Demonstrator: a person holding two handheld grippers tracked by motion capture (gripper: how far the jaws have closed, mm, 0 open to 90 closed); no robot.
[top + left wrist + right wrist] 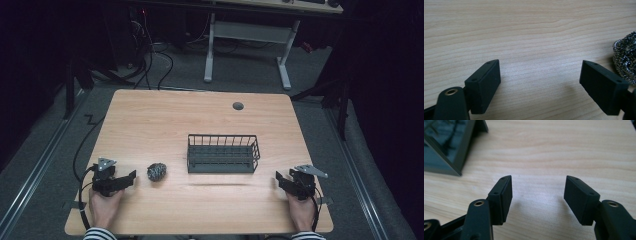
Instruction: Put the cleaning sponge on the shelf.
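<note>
We note the steel wool scrubber (157, 171) lying on the wooden table (200, 120) near its front edge, between the left gripper (131, 176) and the wire basket (223, 154), just beside the gripper and a little apart from the basket's left end. The left gripper is plainly the nearer of the two; the right gripper (278, 178) rests at the far side of the basket, well apart from the scrubber. In the left gripper view the jaws stand wide and released, nothing between them, bare wood in the gap, and the scrubber (625, 60) sits just outside the right-hand jaw, off the line the jaws point along, not between the pads. So the relation that matters, in our judgement: the scrubber lies ahead and to the right of the left gripper's opening, and the hand would need to swing or shift rightward before closing. The scrubber is a roundish wad, no clear long axis, so approach angle should matter little. In the right gripper view (537, 195) the jaws are likewise spread and empty, with a corner of the basket (446, 150) at upper left
</note>
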